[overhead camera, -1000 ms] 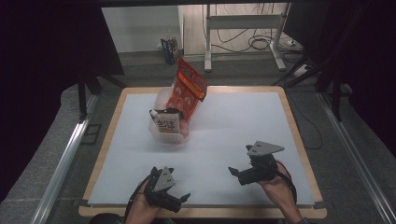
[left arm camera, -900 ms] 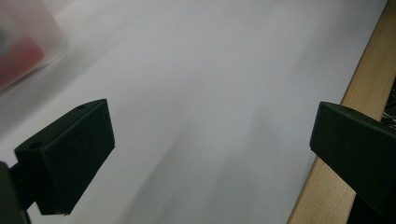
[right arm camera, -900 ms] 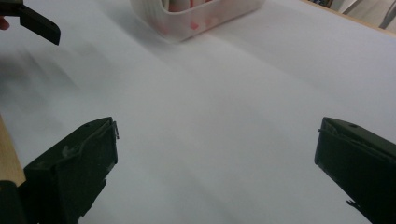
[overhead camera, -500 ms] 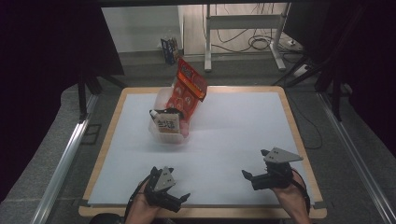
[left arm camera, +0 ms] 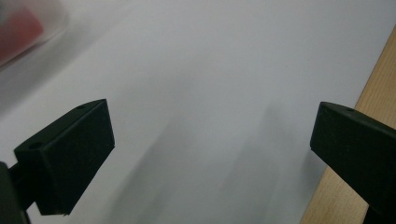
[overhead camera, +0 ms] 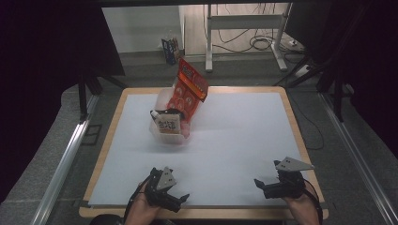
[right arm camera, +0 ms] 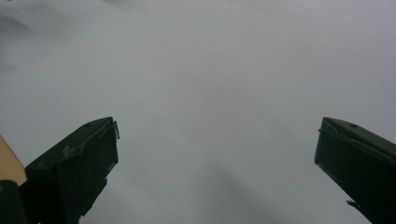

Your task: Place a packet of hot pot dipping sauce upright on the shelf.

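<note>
Inside clear tub, packets half hidden

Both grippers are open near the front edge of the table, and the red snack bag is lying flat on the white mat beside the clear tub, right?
Not quite. The high view shows the red snack bag standing in the clear tub, not flat beside it. Left gripper and right gripper are open near the front edge.

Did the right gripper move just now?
Yes. The right gripper has slid back toward the person and out toward the table's right wooden edge, away from the clear tub, which stayed put.
</note>
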Demonstrator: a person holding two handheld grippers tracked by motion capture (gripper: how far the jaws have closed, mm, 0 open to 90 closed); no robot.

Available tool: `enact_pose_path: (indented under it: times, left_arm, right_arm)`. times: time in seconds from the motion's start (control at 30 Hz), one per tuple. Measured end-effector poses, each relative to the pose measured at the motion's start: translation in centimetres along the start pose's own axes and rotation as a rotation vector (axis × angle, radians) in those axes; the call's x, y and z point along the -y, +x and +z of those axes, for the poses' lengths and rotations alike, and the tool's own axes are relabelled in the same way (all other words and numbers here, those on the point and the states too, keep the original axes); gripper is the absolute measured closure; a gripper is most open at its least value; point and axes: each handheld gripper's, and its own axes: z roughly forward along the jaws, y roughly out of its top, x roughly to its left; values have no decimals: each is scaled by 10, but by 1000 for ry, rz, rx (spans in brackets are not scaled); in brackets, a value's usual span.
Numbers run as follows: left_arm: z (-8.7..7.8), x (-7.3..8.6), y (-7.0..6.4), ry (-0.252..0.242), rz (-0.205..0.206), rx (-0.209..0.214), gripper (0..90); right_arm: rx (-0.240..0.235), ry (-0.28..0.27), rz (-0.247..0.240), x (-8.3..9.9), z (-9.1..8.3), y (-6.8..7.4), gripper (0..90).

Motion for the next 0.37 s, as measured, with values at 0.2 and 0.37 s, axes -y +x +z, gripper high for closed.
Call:
enact_pose_path:
  times: [0.2,0.37]
  left_arm:
    - [1,0,0,3,2,-1,0]
    - [1,-1,1,5,4,-3,0]
  right_arm:
    - [1,16,17,4,1,-4,0]
    - [-6,36,19,6,4,-5,0]
